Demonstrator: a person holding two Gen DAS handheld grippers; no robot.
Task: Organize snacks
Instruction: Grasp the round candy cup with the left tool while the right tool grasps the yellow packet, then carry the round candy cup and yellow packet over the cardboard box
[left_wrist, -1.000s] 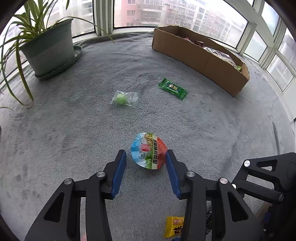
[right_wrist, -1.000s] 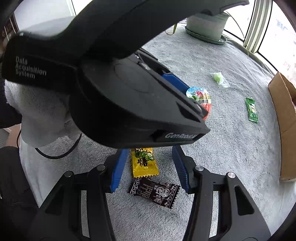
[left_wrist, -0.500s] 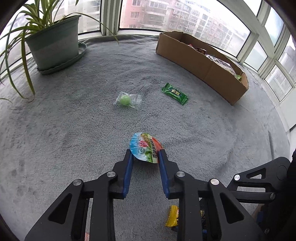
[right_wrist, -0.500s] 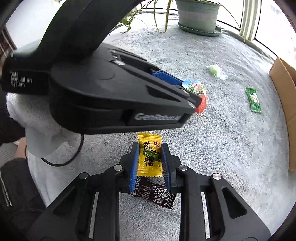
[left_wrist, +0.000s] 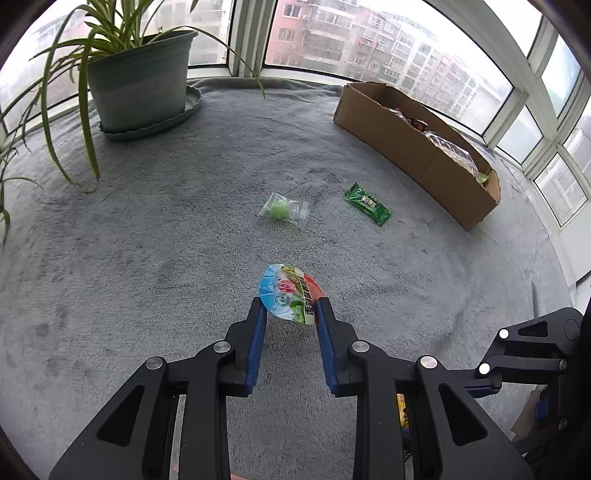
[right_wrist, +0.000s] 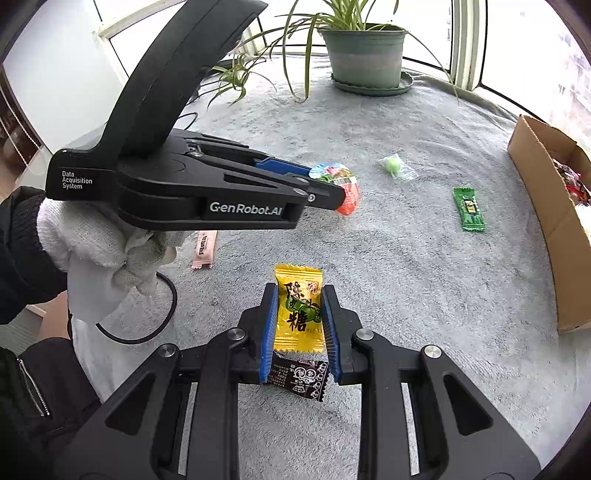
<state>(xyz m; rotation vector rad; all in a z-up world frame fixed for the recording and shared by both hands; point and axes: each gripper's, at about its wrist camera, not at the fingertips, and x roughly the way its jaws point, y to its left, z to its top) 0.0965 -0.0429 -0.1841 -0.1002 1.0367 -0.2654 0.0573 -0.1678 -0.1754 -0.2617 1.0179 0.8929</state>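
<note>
Already we clamp a jelly cup (left_wrist: 290, 295) in our left gripper (left_wrist: 290, 314) and a yellow candy (right_wrist: 298, 310) in our right gripper (right_wrist: 298, 325); ahead, the cardboard box (left_wrist: 417, 155) holds some snacks, while two green sweets remain loose.

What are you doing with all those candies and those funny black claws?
A person is tidying snacks on a grey blanket with two handheld grippers. The left gripper is pinching a colourful round-lidded snack cup, and the right gripper is pinching a yellow candy. A green ball candy, a green bar, a black packet and a pink stick lie loose. The cardboard box already holds some snacks.
</note>
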